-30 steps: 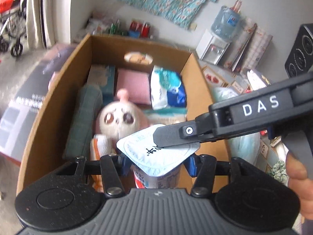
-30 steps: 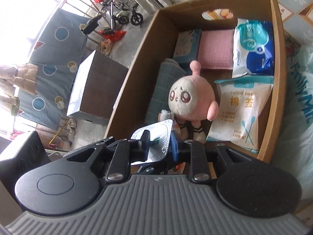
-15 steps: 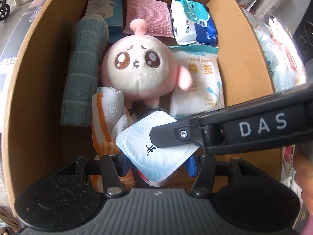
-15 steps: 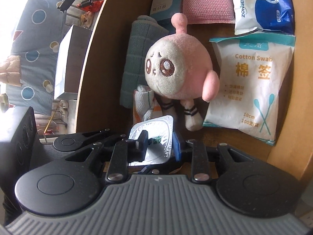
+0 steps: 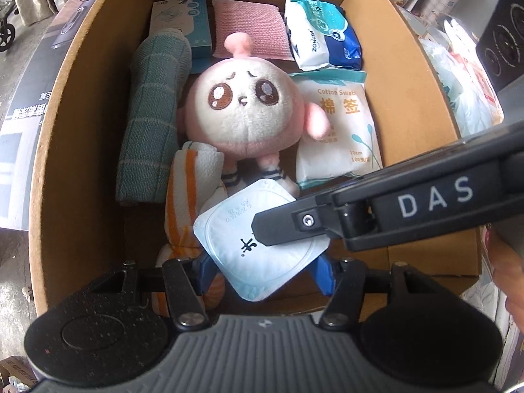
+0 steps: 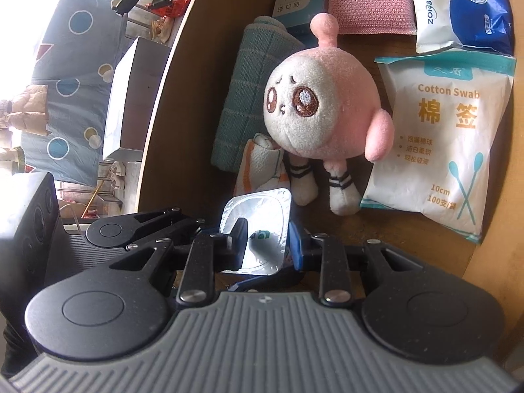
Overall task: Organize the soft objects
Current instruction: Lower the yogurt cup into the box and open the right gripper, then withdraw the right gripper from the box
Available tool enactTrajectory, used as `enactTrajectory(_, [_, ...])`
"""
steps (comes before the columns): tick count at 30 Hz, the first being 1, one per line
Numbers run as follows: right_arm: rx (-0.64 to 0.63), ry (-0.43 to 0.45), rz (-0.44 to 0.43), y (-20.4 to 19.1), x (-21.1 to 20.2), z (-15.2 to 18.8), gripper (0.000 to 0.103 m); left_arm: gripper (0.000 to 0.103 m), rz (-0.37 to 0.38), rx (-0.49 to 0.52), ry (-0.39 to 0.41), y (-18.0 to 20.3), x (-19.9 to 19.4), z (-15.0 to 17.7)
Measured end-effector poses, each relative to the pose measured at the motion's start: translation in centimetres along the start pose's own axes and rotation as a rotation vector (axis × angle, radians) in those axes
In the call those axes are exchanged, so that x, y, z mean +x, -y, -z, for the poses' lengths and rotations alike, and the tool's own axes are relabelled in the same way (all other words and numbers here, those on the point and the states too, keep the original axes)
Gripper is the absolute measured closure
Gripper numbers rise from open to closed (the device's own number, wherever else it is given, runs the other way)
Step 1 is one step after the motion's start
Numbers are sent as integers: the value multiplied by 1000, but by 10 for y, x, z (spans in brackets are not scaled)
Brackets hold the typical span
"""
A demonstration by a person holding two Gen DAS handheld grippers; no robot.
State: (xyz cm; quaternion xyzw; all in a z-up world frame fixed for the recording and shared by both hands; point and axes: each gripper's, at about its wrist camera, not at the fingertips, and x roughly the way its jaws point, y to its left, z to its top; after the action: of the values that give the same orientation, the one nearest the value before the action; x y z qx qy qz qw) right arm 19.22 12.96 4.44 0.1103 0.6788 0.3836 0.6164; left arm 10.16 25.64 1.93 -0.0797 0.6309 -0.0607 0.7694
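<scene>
While your left gripper (image 5: 263, 267) opens around the sealed cup (image 5: 252, 245), your right gripper (image 6: 267, 240) pinches its foil lid. Both hover at the cardboard box's (image 5: 82, 104) near edge.

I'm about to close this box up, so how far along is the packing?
Done: plush toy, green towel, striped towel, wipes and cotton swab bag lie in the cardboard box. In hand: a sealed cup at the box's near end. The right tongs pinch its lid rim, and the left tongs have jaws opening with it between them. Left: letting go; whether it rests on the floor yet is hidden.
</scene>
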Motion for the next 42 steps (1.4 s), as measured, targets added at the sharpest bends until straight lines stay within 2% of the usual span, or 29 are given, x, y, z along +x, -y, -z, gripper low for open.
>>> enactTrajectory(3, [8,-3,3,3,-3,3,76,30,7,1,11,1,-7,4])
enactTrajectory(8, [5,-4,-1,3,-4,5,76,29,18,11,41,2,-18,9])
enactTrajectory(13, [24,10,16,6,-7,5,68,29,12,36,62,12,-27,12])
enactTrajectory(15, [18,36,-1,6,-17,7,61,26,6,60,97,18,-36,15])
enactTrajectory(19, [-9,113,-26,0,-45,12,57,21,-7,97,189,30,-58,26])
enactTrajectory(24, [-26,228,-133,0,-100,34,55,20,-10,118,321,48,-84,45])
enactTrajectory(29, [-87,395,-185,16,-173,90,49,16,9,138,503,78,-105,66])
enactTrajectory(32, [-92,505,-168,38,-216,134,48,14,17,164,611,103,-107,78])
enactTrajectory(35, [-71,633,-113,69,-259,184,46,14,4,197,708,139,-104,86])
enactTrajectory(39, [2,798,-20,115,-310,254,43,10,68,281,770,190,-96,96])
enactTrajectory(42, [67,882,57,152,-332,295,39,10,106,383,761,235,-79,100])
